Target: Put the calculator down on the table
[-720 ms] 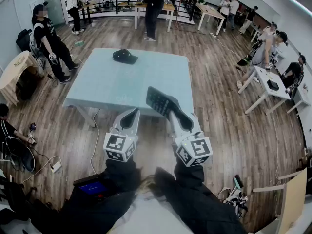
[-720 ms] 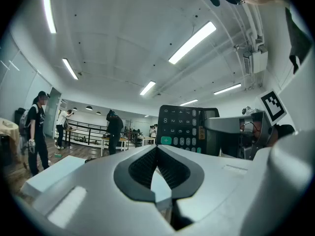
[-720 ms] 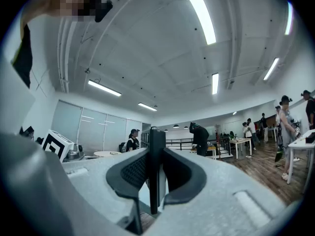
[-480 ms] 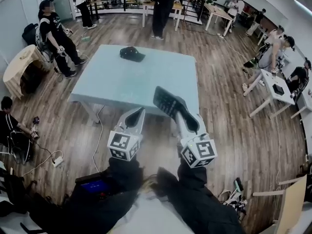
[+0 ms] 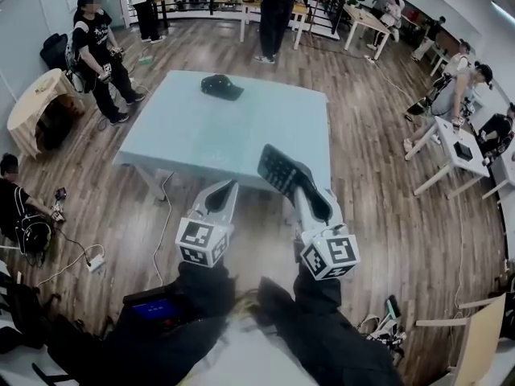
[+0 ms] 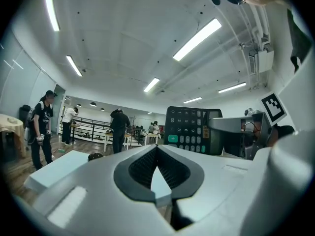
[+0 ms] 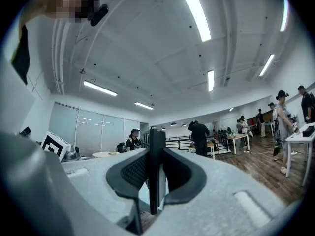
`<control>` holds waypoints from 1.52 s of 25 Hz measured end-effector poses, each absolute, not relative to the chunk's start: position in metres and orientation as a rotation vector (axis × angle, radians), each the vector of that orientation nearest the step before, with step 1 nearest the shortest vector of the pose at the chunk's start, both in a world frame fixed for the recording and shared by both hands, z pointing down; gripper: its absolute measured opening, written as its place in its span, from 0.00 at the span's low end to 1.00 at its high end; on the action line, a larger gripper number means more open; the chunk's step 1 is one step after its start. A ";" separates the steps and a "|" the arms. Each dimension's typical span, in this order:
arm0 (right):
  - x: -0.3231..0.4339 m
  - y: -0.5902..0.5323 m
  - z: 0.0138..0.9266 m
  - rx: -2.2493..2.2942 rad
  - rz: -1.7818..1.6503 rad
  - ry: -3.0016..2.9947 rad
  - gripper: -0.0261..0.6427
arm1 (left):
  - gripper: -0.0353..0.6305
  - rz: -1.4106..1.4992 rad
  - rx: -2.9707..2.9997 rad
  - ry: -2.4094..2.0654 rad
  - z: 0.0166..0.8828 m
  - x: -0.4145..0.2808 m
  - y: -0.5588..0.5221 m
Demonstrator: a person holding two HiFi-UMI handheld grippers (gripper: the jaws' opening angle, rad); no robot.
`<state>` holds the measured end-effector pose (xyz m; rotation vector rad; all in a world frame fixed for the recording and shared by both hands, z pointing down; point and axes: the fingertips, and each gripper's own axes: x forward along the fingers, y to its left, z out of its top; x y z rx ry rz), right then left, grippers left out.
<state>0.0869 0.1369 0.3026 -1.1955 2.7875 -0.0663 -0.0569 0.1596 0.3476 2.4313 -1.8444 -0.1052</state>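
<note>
Item: calculator (image 5: 278,170), dark, flat, oblong. Held aloft, touching no surface.

Holder: right tool (image 5: 294,186), pads pinching the near end of the calculator. In the right gripper view it showed as a thin upright blade between the pads, so it stood on edge. Its key face was turned toward the left tool, whose view showed the keys square-on.

Long axis: ran on from the right tool's own line, forward and a little leftward in the head view. The far end pointed at the desk.

Desk (image 5: 211,139): pale top, ahead of and below both tools. In the head view the calculator's far end overlapped the desk's near right corner, but how high it stood above the top could not be told. The right tool's body was over the wood floor (image 5: 378,207), short of the edge.

Left tool (image 5: 228,186): pads pressed together, nothing between them. It lay just beside the right tool, also short of the desk's near edge.

Other: black cap (image 5: 221,87) at the far side of the desk, well apart from the calculator.

Judgement: the right tool was the nearer and the loaded one. The set-down likely called for a reach forward and down over the near right corner, with a roll to lay the key face up
</note>
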 end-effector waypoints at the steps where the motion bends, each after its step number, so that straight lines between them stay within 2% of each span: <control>1: 0.088 0.136 0.303 -1.196 -0.072 2.783 0.14 | 0.05 -0.103 2.428 -1.843 0.349 -0.057 0.159; 25: 0.154 0.134 0.339 -1.176 -0.194 2.808 0.14 | 0.05 -0.030 2.372 -1.779 0.392 0.014 0.153; 38: 0.148 0.118 0.369 -1.163 -0.265 2.813 0.14 | 0.05 -0.008 2.342 -1.766 0.418 0.008 0.137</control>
